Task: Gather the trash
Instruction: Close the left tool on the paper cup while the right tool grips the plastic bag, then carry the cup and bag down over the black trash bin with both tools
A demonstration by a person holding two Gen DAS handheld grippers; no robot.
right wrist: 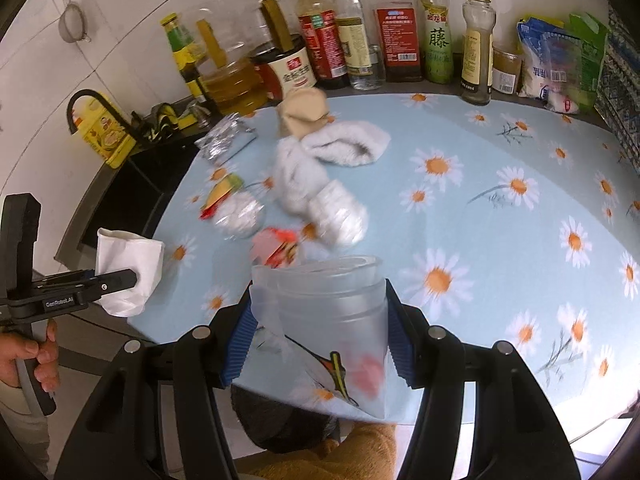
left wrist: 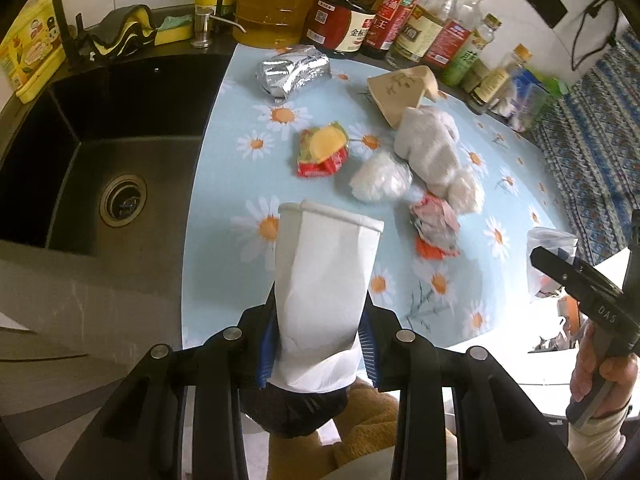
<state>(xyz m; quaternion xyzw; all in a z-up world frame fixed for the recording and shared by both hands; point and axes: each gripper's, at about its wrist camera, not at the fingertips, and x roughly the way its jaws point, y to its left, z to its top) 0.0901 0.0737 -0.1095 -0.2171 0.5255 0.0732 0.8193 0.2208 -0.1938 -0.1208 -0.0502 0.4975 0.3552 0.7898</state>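
Observation:
My left gripper is shut on a crushed white paper cup, held above the front edge of the daisy-print counter; the cup also shows in the right wrist view. My right gripper is shut on a clear plastic bag, which also shows in the left wrist view. On the counter lie a foil packet, a red and yellow wrapper, a clear plastic wad, a white cloth, a brown paper piece and a crumpled red wrapper.
A black sink lies left of the counter. Several oil and sauce bottles line the back wall, with packets at the back right. A dark bin bag and a tan cloth sit below the grippers.

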